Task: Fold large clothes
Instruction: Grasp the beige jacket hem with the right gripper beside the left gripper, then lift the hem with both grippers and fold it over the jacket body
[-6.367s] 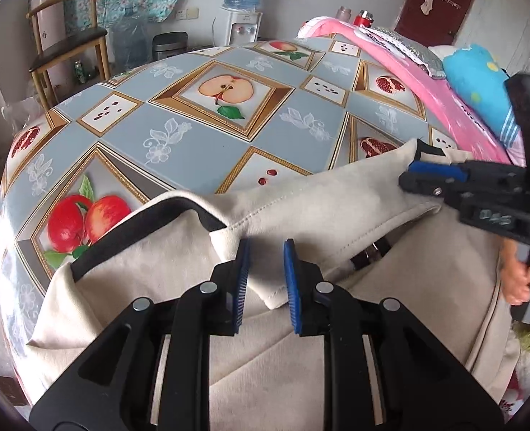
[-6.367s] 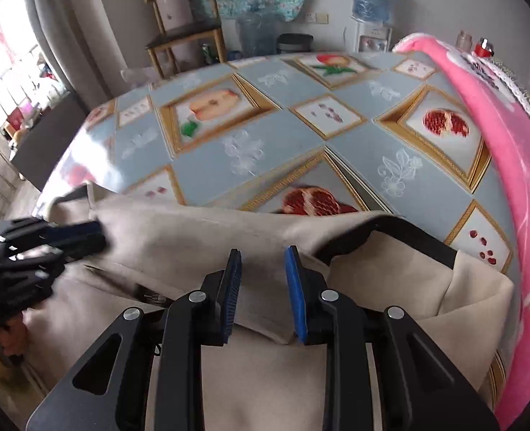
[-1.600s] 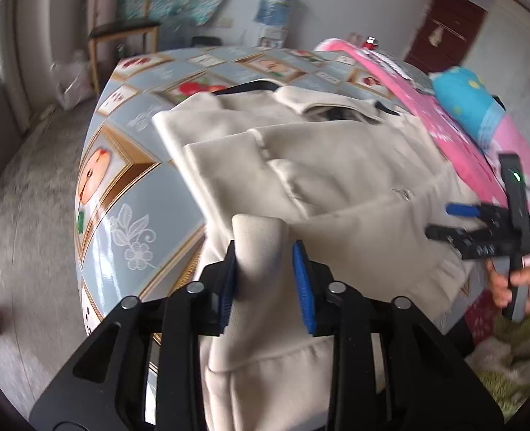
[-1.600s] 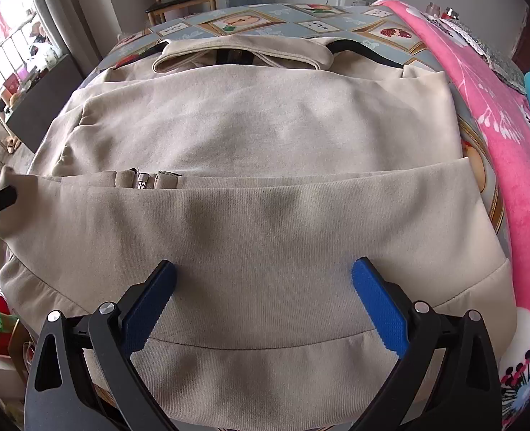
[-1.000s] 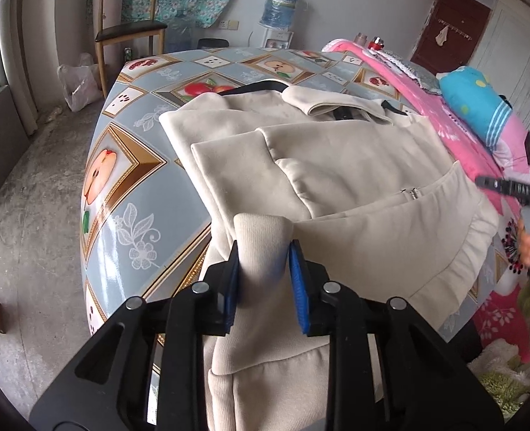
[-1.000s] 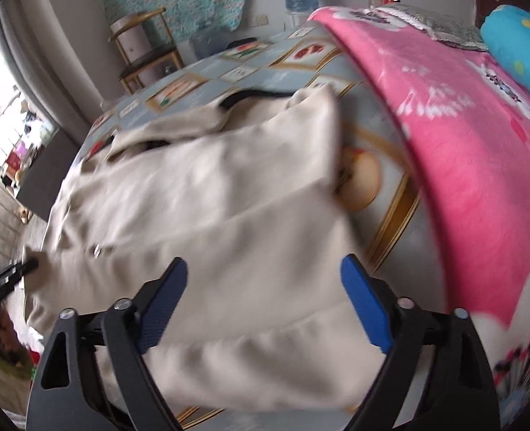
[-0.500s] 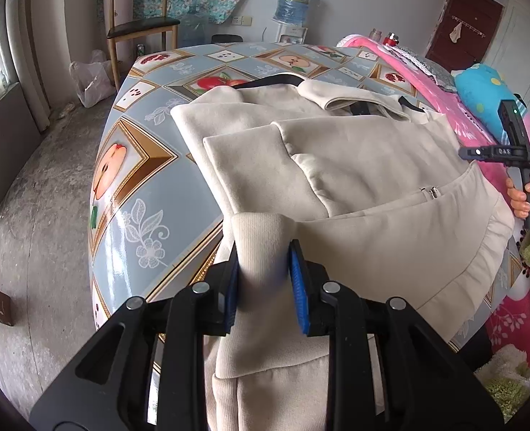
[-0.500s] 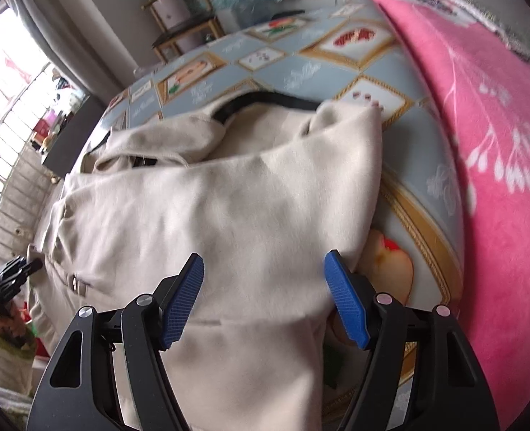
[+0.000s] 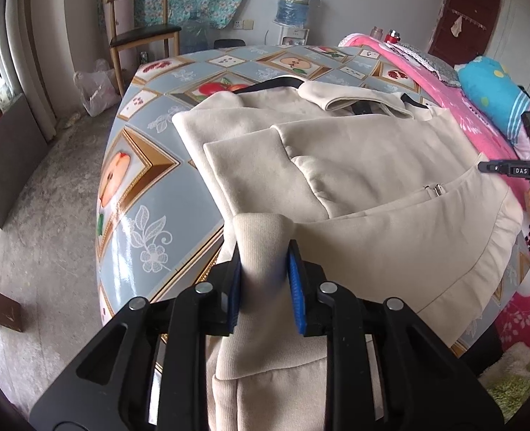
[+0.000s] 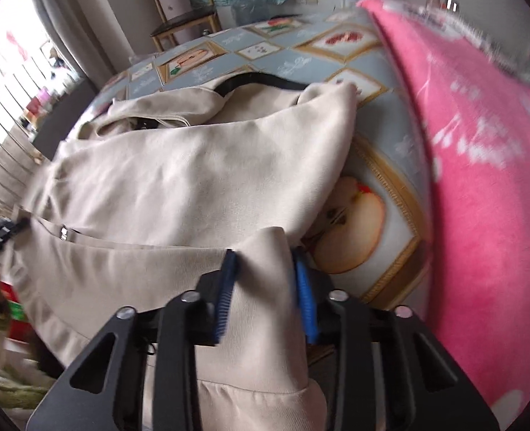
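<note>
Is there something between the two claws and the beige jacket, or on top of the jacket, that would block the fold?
Nothing visible. The left claw grips the beige jacket at its hem corner; the right claw is closing on fabric between its pads. Nothing lies on the jacket.

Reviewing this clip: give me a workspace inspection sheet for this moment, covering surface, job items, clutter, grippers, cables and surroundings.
Surface: table under a fruit-print cloth, its near right part under a pink blanket.
Job's things: beige jacket lying flat, collar at the far side, hem hanging over the near edge.
Clutter: nothing seen on the table besides the jacket and blanket.
Grippers: left gripper clamps a fold of the hem corner; right gripper is closing, with the other hem corner between its jaws.
Cables: nothing seen.
Surroundings: wooden chair, water dispenser, blue pillow, brown door, bare concrete floor.
</note>
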`<control>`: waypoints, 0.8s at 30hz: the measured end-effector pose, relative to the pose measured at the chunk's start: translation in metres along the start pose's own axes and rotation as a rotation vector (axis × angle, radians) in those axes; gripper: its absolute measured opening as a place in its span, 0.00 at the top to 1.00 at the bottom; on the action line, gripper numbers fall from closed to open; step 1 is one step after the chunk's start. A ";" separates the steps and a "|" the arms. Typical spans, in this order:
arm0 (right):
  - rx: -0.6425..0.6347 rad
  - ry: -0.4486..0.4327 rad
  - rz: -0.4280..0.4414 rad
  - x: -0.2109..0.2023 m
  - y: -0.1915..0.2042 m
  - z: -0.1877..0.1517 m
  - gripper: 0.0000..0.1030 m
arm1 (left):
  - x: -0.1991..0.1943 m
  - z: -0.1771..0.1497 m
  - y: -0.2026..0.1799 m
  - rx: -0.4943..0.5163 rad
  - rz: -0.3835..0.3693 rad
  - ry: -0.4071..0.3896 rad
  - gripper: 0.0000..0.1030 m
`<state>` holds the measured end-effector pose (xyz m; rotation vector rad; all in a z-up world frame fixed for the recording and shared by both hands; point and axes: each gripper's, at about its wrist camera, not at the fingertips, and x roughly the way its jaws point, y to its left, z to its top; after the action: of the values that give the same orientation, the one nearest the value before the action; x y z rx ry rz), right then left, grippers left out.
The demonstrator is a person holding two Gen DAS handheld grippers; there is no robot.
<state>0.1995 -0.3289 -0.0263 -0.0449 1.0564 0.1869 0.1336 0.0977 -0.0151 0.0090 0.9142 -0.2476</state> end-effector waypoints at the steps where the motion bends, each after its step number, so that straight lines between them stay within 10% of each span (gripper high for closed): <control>1: -0.018 -0.006 -0.033 -0.002 0.004 0.000 0.80 | -0.002 0.000 -0.003 0.013 0.007 -0.007 0.81; 7: -0.103 -0.061 -0.207 -0.022 0.029 -0.012 0.91 | -0.014 -0.001 -0.012 0.047 0.031 -0.038 0.82; 24: -0.027 -0.341 -0.266 -0.104 0.041 0.024 0.94 | -0.085 0.041 -0.013 0.008 0.017 -0.283 0.90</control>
<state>0.1633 -0.2995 0.0779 -0.1707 0.6989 -0.0329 0.1135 0.0983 0.0779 -0.0106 0.6314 -0.2300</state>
